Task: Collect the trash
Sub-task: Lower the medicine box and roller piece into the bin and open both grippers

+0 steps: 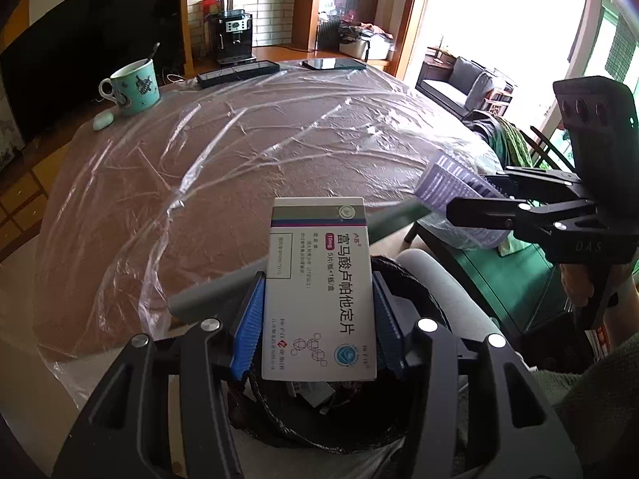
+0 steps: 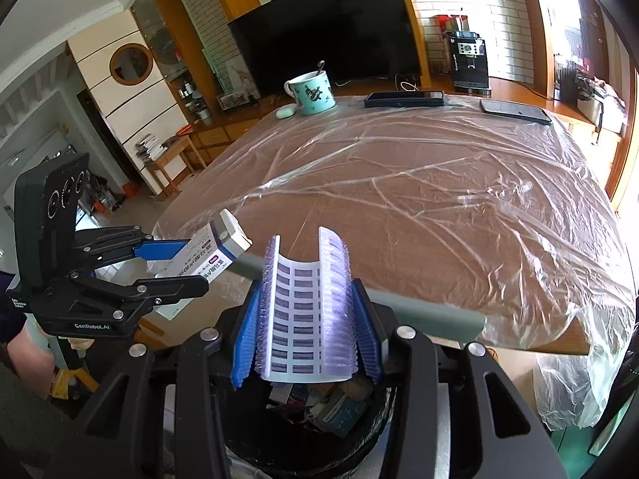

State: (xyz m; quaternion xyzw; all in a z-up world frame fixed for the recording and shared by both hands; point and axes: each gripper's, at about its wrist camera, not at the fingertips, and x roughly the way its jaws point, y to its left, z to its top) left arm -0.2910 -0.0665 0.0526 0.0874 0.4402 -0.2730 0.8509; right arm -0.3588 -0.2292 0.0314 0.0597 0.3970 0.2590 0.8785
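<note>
My left gripper [image 1: 319, 319] is shut on a white medicine box [image 1: 319, 291] with printed text, held upright over a black trash bin [image 1: 403, 279]. The same box [image 2: 207, 255] shows at the left of the right wrist view, in the left gripper [image 2: 187, 263]. My right gripper [image 2: 305, 331] is shut on a curved white and purple blister sheet [image 2: 307, 303], above the bin [image 2: 359, 447], which holds several pieces of packaging. In the left wrist view that sheet [image 1: 447, 183] sits at the right, pinched by the right gripper [image 1: 479, 195].
A brown table [image 2: 439, 207] under clear plastic film lies ahead. At its far edge stand a teal mug [image 2: 313, 94] with a spoon, a small white case [image 2: 285, 111], and two dark phones [image 2: 405, 98] [image 2: 515, 111]. A grey chair back [image 2: 419, 307] crosses in front.
</note>
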